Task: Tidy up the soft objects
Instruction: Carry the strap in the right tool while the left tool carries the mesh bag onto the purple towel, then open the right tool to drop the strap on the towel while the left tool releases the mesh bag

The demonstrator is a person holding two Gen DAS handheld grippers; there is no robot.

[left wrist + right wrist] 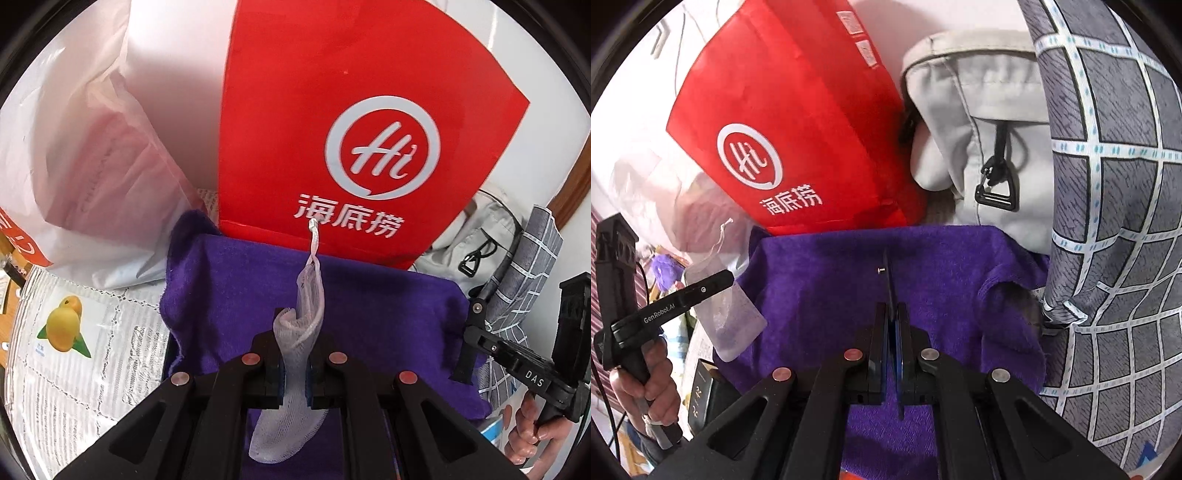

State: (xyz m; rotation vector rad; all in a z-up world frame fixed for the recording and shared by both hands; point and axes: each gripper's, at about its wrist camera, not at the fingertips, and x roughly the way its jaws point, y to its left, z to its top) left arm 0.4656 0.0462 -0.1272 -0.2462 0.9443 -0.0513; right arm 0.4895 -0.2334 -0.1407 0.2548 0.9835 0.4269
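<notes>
Your white mesh pouch [300,332] sits right between the fingers of your left gripper [295,373], pinched at its middle, with its drawstring end [313,236] pointing forward toward the red bag [343,92] and its bottom end hanging back under the jaws. The pouch hangs above the purple towel [229,288]; from the right wrist view the same pouch [727,317] shows at the towel's left edge, lifted clear of it. Left jaws are narrow, clamped on the mesh, blue pads pressing both sides. Your right gripper [892,369] has jaws nearly closed, pinching a thin dark flat piece [888,284] with a small metal stud on it; can't tell what that piece is. It hovers over the purple towel [942,280], pointing at the red bag [812,110] and the grey fabric bag [979,110] with a black buckle. A grey checked cloth [1115,221] stands just right of the towel. Your left hand [650,380] grips the handle low at the left side; your right hand [532,417] holds its handle at the far right, gripper [476,332] angled toward the towel's right edge. A white plastic bag [74,166] sits left of the red bag, and a sheet with a printed yellow fruit [66,325] lies left of the towel
</notes>
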